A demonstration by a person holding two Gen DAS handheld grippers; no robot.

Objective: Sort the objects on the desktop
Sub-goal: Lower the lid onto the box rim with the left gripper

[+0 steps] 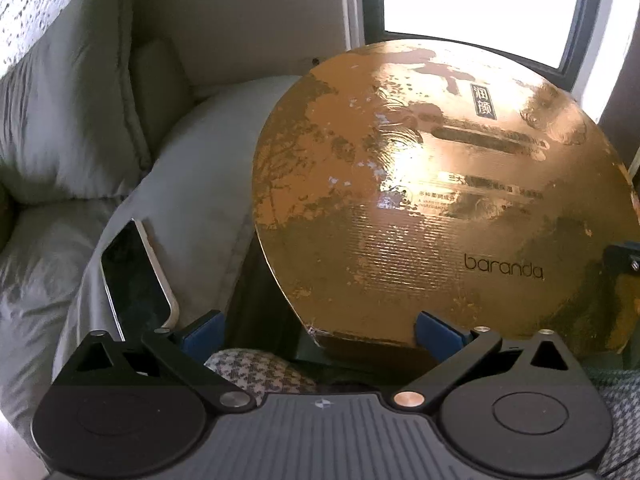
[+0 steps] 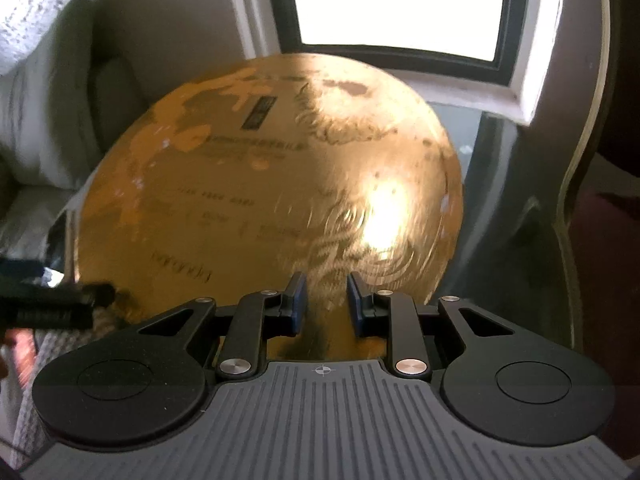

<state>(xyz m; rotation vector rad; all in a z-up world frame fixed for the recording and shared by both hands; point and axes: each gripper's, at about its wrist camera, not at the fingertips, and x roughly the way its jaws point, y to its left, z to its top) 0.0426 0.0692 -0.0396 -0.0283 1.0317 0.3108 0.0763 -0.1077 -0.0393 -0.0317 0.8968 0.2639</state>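
Blue pads of the right tool [image 2: 323, 304] sit narrowed onto the near edge of a gold box [image 2: 272, 200], a flat foil-faced carton printed "baranda". The gap between them looks just wide enough for the box's edge, so I take it as a pinch on that rim, though the contact itself is hidden behind the fingers. The left tool [image 1: 320, 330] stands wide open, with the box's near corner just ahead of it, by its right pad, and nothing pressed between the pads. That spread looks like a readiness to steady or take the box's other side. To the left tool's left, well clear of the box, a phone [image 1: 136, 276] leans on a grey cushion [image 1: 192, 184]. Beyond the right tool's far side runs a glass bench [image 2: 492, 184], a likely place for setting the box down.
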